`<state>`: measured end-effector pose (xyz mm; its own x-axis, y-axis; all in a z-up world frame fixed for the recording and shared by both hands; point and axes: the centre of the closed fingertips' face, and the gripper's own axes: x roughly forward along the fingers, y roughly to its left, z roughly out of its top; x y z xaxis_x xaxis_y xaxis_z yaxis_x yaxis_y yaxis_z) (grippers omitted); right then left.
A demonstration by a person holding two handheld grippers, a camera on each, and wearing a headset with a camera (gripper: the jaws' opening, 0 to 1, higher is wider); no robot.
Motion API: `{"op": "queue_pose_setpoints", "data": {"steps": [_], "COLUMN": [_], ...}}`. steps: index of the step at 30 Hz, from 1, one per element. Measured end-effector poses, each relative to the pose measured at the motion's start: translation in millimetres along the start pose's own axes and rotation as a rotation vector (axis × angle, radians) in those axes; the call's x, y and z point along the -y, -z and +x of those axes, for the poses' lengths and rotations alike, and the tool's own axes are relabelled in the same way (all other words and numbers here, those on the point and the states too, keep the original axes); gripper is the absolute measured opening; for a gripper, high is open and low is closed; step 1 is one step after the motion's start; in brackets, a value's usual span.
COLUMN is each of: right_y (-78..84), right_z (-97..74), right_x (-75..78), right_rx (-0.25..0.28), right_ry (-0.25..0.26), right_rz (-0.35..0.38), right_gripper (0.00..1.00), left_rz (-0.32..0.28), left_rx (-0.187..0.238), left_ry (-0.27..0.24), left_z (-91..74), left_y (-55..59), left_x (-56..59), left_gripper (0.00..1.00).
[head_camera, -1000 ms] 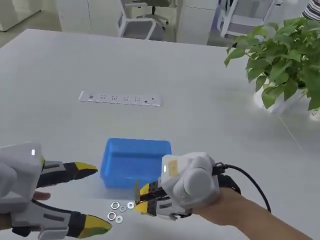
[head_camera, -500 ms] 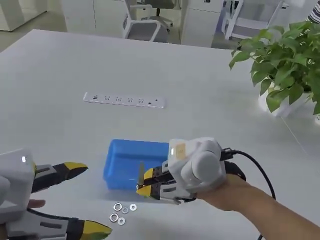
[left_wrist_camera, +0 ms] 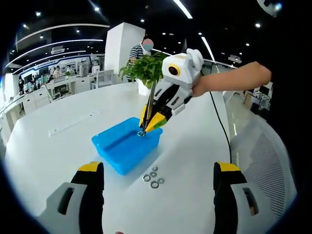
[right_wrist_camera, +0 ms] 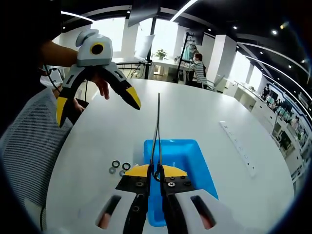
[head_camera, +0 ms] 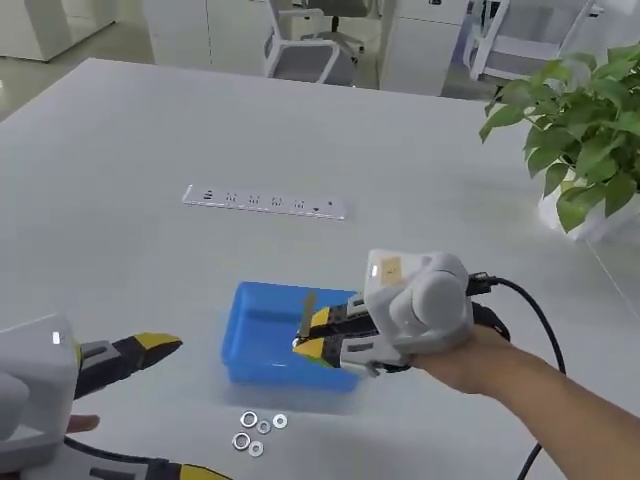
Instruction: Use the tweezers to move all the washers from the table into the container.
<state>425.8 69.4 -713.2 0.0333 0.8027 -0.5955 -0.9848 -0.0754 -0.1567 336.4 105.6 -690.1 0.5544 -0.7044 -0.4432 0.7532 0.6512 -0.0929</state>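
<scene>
Right tool point(head_camera: 312, 335), clamping metal tweezers point(head_camera: 307, 310), swung from silver washers point(head_camera: 248, 420) over blue plastic container point(head_camera: 260, 372) at 12 o'clock — drop due; left tool point(head_camera: 185, 408) gapes.

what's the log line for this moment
right claw: shut on tweezers | tweezers: tip over container | left claw: open | washers: on table by container

No readable text, brand or number in any view. The yellow sticker point(head_camera: 388, 268) on the top housing of the right gripper point(head_camera: 312, 334) is too blurred to read. The power strip point(head_camera: 265, 202), at 12 o'clock from the blue container point(head_camera: 270, 291), has small dark marks by its sockets, also illegible.
</scene>
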Motion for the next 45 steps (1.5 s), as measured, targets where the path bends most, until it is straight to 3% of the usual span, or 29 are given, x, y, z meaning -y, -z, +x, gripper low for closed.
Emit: {"op": "queue_pose_setpoints", "data": {"steps": [17,34,45], "right_y": [22.4,46.6,51.5], "right_z": [20.0,40.1,44.0], "right_x": [21.7,28.3,28.0], "right_rx": [-0.009,-0.047,-0.057], "right_ry": [-0.016,-0.031,-0.034], "right_rz": [0.032,0.067,0.088], "right_gripper": [0.08,0.08,0.08], "left_rz": [-0.015,-0.007,0.005], "left_rx": [0.005,0.003,-0.002], "left_ry": [-0.026,-0.031,-0.001], "left_z": [-7.2,-3.5,7.1], "left_y": [1.9,-1.5,-7.2], "left_x": [-4.3,-11.7,-16.6], "left_gripper": [0.99,0.99,0.90]}}
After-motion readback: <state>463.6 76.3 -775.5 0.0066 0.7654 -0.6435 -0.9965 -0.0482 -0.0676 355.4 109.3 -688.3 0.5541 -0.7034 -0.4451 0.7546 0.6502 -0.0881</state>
